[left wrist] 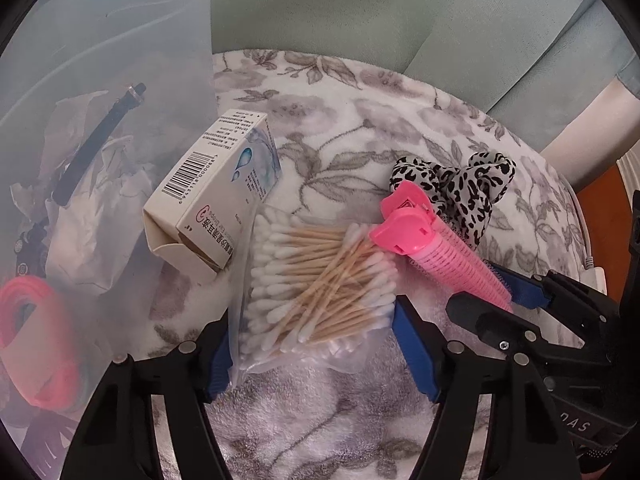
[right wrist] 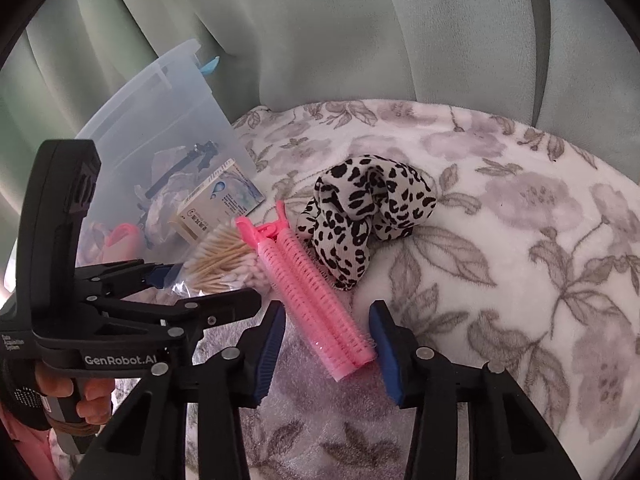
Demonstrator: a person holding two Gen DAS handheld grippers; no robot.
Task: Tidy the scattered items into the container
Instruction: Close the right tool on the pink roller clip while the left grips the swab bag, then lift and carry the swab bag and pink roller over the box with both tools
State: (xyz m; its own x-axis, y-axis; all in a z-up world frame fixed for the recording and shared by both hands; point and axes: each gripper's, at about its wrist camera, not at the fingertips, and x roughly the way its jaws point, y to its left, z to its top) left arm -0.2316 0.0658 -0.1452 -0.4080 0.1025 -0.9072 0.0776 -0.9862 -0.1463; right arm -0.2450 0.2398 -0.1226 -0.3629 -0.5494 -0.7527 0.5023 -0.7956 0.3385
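Note:
A clear bag of cotton swabs [left wrist: 320, 284] lies on the floral blanket between the open fingers of my left gripper [left wrist: 312, 344], which straddle its near end. A pink hair roller clip [right wrist: 316, 300] lies between the open fingers of my right gripper [right wrist: 328, 352]; it also shows in the left wrist view [left wrist: 440, 256]. A white medicine box [left wrist: 216, 196] leans against the translucent plastic container [left wrist: 100, 80]. A leopard-print scrunchie [right wrist: 368, 208] lies behind the roller. The container [right wrist: 160, 120] holds crumpled paper, a black stick-like item and a pink item.
The floral blanket [right wrist: 520, 240] covers a seat with green cushions [right wrist: 360, 32] behind. My left gripper's body [right wrist: 120, 300] shows in the right wrist view, close beside the right fingers. My right gripper [left wrist: 520, 312] reaches in at the right of the left wrist view.

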